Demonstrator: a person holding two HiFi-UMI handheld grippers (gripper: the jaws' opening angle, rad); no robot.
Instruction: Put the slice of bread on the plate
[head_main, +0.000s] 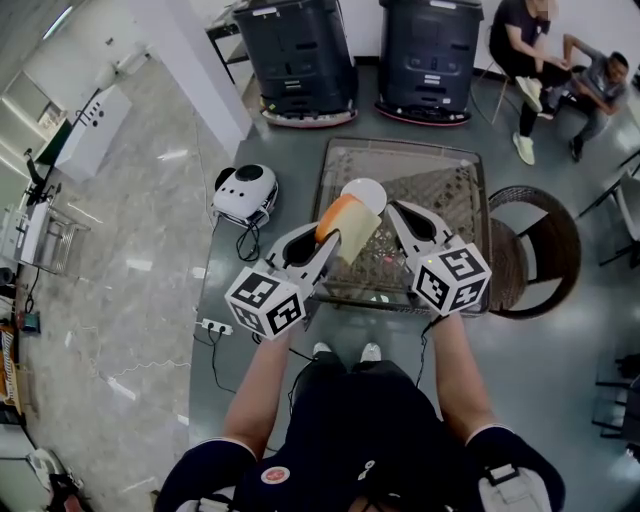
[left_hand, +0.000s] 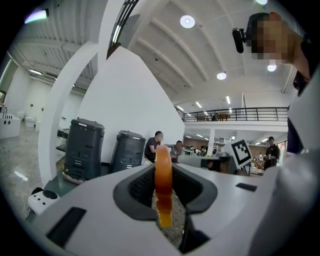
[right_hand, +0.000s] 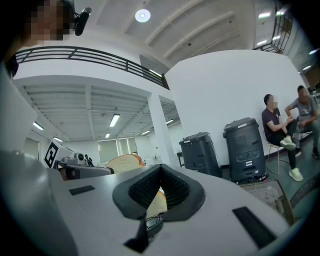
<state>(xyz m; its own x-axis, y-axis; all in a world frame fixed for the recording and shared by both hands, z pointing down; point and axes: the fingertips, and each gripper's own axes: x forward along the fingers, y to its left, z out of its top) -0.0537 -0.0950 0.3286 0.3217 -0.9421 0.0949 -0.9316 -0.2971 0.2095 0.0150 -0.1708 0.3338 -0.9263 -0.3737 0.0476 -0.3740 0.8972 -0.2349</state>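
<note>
The slice of bread, pale with an orange-brown crust, hangs above the near part of the glass-topped table. My left gripper is shut on it. In the left gripper view the slice stands edge-on between the pads. A white plate lies on the table just beyond the bread. My right gripper is held to the right of the slice, its jaws together with nothing between them. In the right gripper view the bread shows at the left, and a corner of it shows behind the closed jaws.
Two black machines stand behind the table. A white round device with cables and a power strip lie on the floor at the left. A wicker chair stands at the right. Two people sit at the back right.
</note>
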